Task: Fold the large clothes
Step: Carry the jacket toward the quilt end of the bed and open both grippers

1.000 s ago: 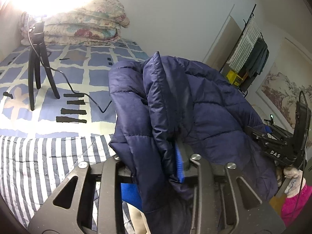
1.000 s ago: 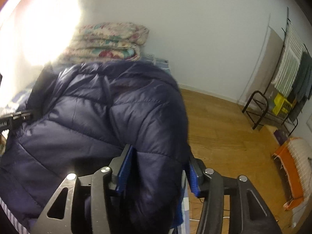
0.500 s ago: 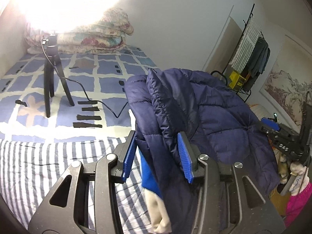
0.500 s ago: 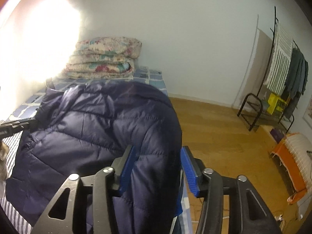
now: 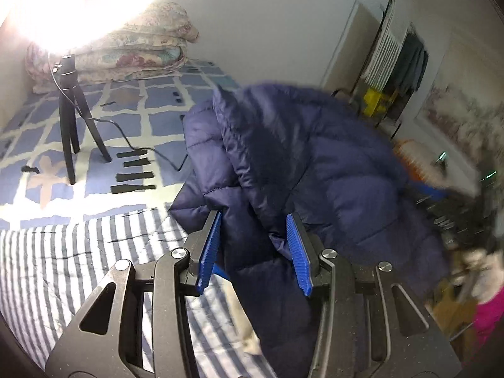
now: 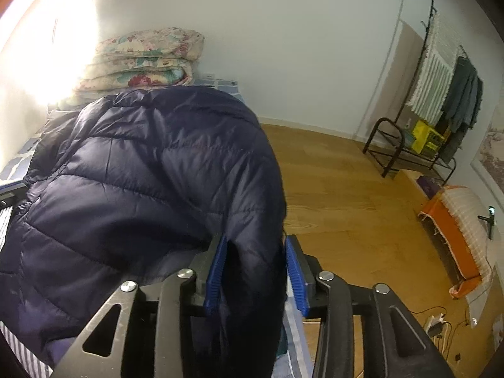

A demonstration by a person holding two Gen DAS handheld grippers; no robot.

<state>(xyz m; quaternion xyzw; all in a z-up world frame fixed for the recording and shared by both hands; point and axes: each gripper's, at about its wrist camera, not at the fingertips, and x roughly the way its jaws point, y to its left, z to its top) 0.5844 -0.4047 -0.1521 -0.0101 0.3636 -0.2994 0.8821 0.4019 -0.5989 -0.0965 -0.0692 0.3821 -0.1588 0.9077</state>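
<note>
A navy puffer jacket (image 5: 315, 170) lies heaped at the edge of a bed (image 5: 63, 267) covered with a striped sheet and a blue patchwork blanket. The left gripper (image 5: 253, 249) has its blue pads partly apart, a fold of the jacket running between them; whether they pinch it is unclear. The right gripper (image 6: 255, 271) is also part open, its pads pressing a thick roll of the jacket's other edge. A small black tripod (image 5: 71, 116) stands on the bed behind.
</note>
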